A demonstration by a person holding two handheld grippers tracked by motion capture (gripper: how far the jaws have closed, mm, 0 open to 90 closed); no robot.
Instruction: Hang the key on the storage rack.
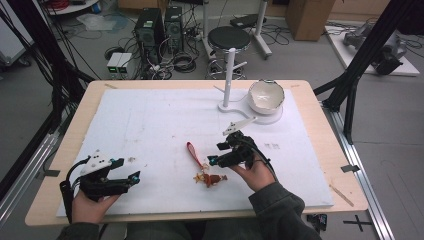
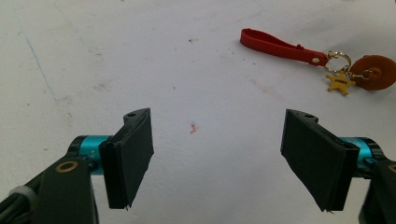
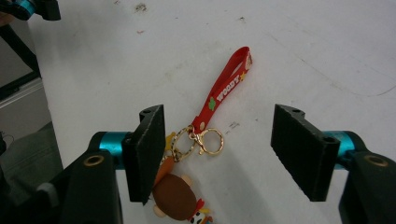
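I count one keychain (image 3: 201, 140) – red strap, gold ring, star charm, brown-hatted figure – mid-mat. One bowl (image 1: 266, 96). My left gripper (image 2: 217, 154) and right gripper (image 3: 217, 151) both gape empty.

Glossy gold metal rings (image 3: 198, 141), matt red rubbery strap (image 3: 224, 89), scuffed matt white board (image 1: 150, 125), glossy bowl (image 1: 266, 96).

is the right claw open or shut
Open. In the right gripper view the right claw has its jaws wide apart, with the keychain lying on the table between them, ungripped.
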